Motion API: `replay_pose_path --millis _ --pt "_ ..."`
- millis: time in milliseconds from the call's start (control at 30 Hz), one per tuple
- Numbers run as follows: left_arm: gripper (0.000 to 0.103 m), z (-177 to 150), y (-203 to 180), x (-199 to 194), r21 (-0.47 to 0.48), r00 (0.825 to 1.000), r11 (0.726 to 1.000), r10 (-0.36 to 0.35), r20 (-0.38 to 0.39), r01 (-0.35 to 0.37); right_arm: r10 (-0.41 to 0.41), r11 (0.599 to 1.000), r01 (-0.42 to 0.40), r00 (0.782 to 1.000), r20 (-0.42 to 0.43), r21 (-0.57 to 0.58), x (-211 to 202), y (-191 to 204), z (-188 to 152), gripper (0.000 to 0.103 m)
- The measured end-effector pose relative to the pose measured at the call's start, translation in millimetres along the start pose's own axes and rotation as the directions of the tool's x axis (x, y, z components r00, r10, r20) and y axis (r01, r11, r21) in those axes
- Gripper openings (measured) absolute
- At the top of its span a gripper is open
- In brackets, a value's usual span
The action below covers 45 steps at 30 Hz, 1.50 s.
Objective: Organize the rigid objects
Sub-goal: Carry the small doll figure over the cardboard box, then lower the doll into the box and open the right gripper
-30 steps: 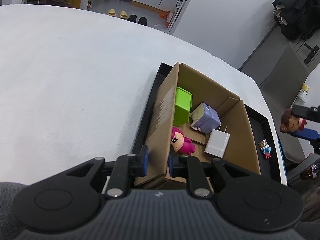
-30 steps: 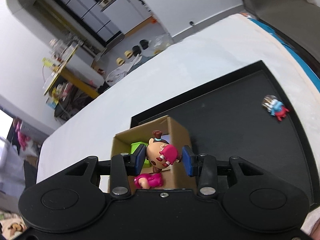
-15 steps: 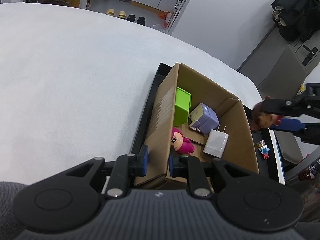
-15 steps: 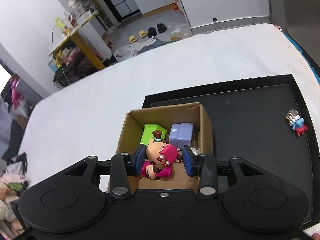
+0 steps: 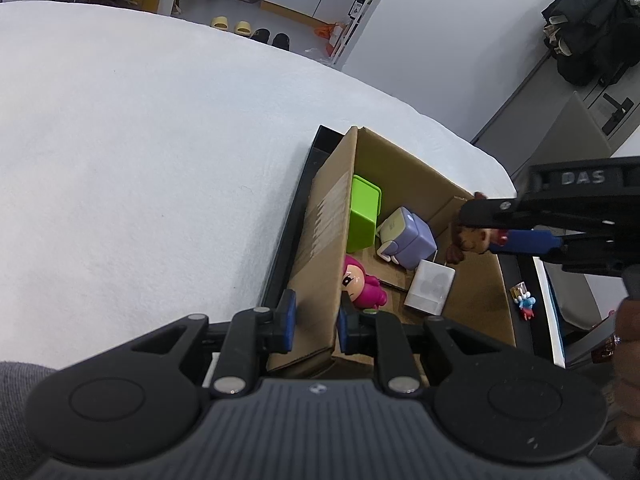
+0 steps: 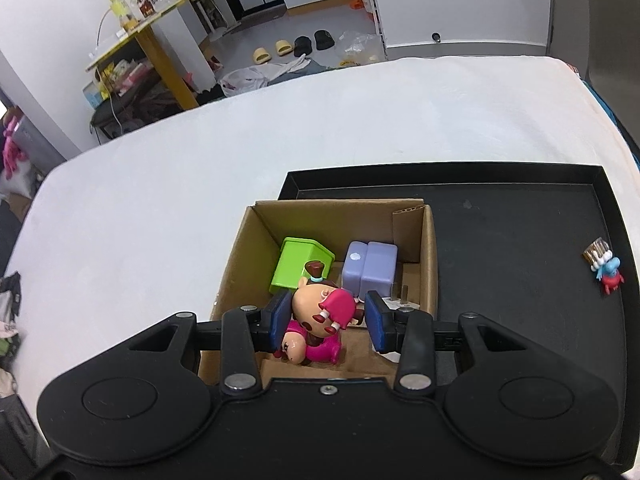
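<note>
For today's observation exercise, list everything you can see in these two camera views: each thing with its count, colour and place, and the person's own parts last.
Open cardboard box: one, brown, on the tray's left part.
Shallow tray: one, black, on the white table.
Plastic bin: one, lime green, in the box.
Cube-shaped charger: one, lilac, in the box.
Plug adapter: one, white, in the box.
Pink figurine: one, in the box.
Small crab toy: one, blue and red, tray's right side.
Brown-haired doll figurine: one, above the box.
Left gripper: shut on the box wall.
Right gripper: shut on the doll.
</note>
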<state>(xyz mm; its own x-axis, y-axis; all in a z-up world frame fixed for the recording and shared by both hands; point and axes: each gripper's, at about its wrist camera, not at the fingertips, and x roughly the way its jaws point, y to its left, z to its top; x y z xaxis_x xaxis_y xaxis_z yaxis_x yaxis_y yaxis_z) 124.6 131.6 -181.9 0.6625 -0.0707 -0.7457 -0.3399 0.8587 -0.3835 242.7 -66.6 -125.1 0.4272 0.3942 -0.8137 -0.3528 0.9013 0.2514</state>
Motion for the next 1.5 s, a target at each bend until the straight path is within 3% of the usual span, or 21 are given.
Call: replay_pose_path --millis 400,467,567,1033,1500 --pt "0.019 -0.1 0.4 -0.4 -0.004 1.0 1.0 -0.004 0.0 0.004 -0.143 0.981 0.137 0.989 -0.035 -0.139 26.0 22.3 -6.4 0.04" --pt "0.019 -0.2 0.7 -0.5 -0.004 1.0 1.0 -0.004 -0.001 0.004 -0.129 0.985 0.124 0.991 -0.032 -0.121 25.6 20.0 -5.7 0.043" --pt "0.019 -0.2 0.6 -0.2 -0.002 1.0 1.0 -0.003 0.0 0.003 -0.104 0.99 0.103 0.995 0.001 -0.092 16.2 15.8 -4.2 0.058" --pt "0.019 -1.0 -0.7 0.0 0.008 1.0 1.0 0.003 0.001 -0.003 -0.042 0.999 0.044 0.998 0.044 -0.025 -28.4 -18.5 2.9 0.062" --pt "0.019 -1.2 -2.6 0.8 0.014 1.0 1.0 0.012 0.002 -0.012 -0.019 1.0 0.02 0.998 0.057 -0.022 -54.0 -48.9 -1.9 0.079"
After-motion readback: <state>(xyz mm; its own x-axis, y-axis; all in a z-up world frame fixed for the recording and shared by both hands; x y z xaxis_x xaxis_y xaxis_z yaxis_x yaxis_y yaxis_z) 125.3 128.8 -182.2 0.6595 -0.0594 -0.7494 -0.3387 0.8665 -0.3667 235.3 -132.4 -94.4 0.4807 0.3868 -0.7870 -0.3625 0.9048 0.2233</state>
